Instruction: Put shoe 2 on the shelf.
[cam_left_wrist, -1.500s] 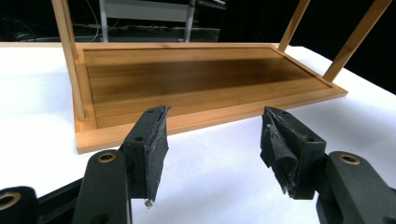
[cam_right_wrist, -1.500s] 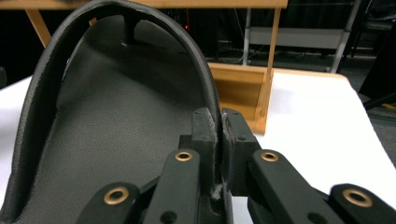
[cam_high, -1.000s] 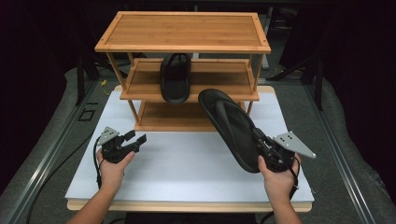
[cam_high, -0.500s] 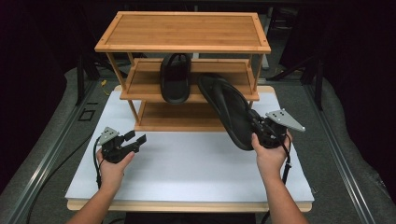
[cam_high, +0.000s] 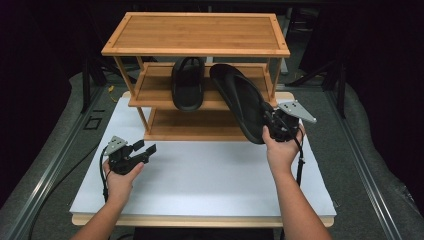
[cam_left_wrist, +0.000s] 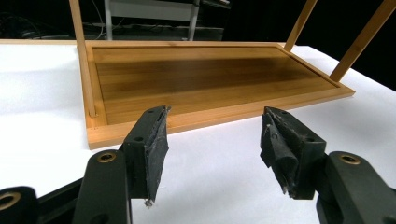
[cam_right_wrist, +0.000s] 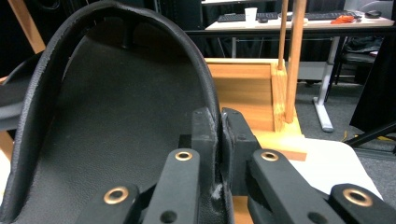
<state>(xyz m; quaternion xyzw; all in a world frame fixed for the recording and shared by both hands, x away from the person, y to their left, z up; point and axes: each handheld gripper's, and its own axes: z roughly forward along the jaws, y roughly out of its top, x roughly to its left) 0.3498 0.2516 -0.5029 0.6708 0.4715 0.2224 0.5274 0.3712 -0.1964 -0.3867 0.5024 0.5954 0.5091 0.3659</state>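
Slippers: two, both black, one (cam_high: 187, 84) on the middle shelf at 12 o'clock, one (cam_high: 240, 100) held at 2 o'clock
Wooden racks: one (cam_high: 196, 35), three shelves
Grippers: two, left (cam_high: 144, 151) at 8 o'clock, right (cam_high: 272, 122) at 2 o'clock
White boards: one (cam_high: 210, 175)

worktop (cam_high: 210, 175): white, carries a wooden shelf (cam_high: 195, 35)
middle tier (cam_high: 150, 92): one black sandal (cam_high: 187, 82) lies on it
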